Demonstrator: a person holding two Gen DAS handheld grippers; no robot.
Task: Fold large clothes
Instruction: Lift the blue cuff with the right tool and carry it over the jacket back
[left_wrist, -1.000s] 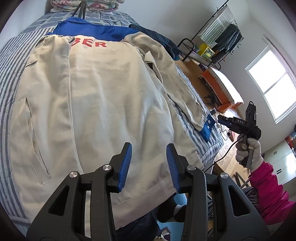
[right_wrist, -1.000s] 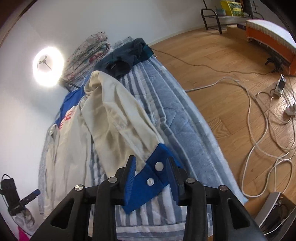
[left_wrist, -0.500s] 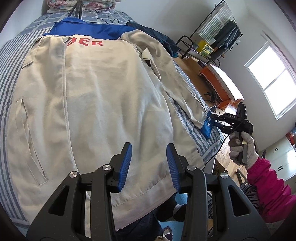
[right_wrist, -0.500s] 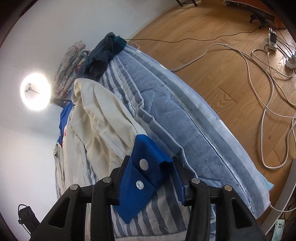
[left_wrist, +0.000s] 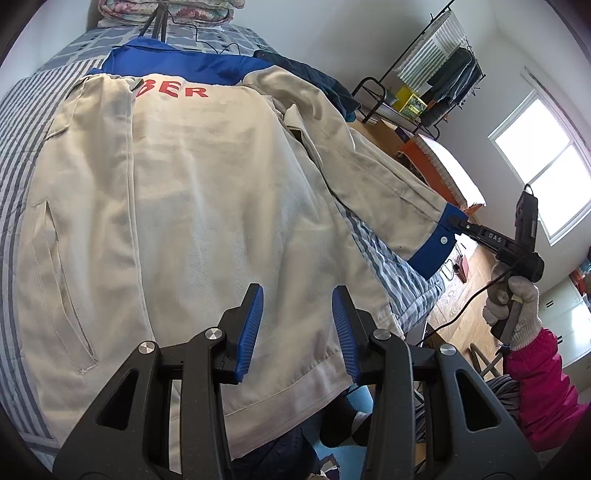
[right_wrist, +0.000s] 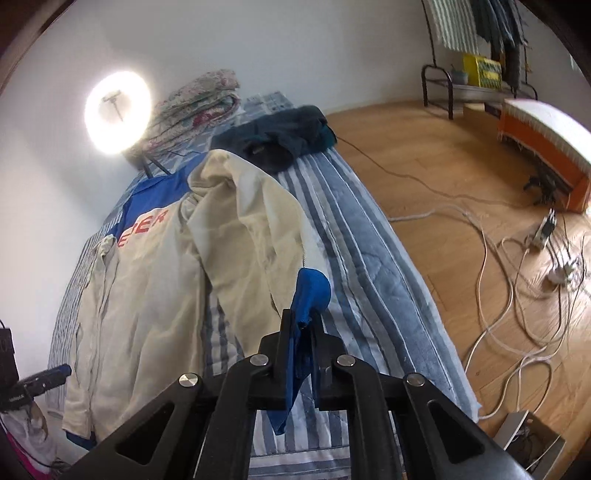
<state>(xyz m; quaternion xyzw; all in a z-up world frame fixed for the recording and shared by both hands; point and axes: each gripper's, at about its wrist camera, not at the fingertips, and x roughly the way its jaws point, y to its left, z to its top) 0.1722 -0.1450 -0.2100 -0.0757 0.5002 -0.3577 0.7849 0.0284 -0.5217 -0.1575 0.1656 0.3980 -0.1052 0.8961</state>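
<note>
right claw (right_wrist: 300, 330), pinching cuff (right_wrist: 310, 291) (jacket's)

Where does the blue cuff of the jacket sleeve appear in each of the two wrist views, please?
Left wrist view: the blue cuff is at the right of the middle, at the sleeve's end, gripped by the right gripper.
Right wrist view: the cuff is low in the centre, pinched in the right gripper.
Shared landmark: the red letters on the jacket's back.
</note>
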